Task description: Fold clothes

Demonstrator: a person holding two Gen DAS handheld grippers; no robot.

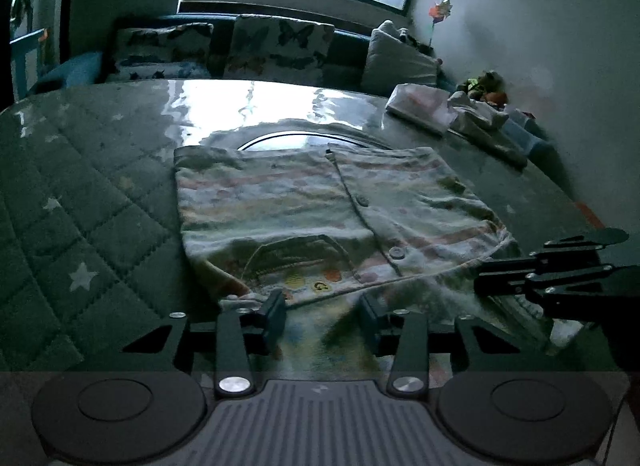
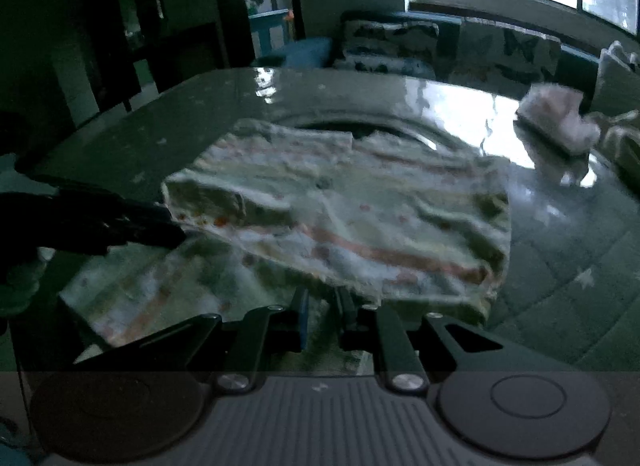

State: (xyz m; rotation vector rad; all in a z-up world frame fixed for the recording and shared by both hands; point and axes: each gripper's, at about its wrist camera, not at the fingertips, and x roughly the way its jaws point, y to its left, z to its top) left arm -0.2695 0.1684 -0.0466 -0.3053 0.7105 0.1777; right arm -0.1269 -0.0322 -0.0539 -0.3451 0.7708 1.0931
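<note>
Striped shirt (image 1: 320, 205): lay mid-frame on the quilted table cover (image 1: 80, 205), its near hem lifted. Left gripper (image 1: 324, 318): jaws apart, hem between them, not visibly pinched. Right gripper (image 2: 322, 318): jaws nearly together, clamped on the hem. Folded clothes (image 1: 424, 105): upper right.
</note>
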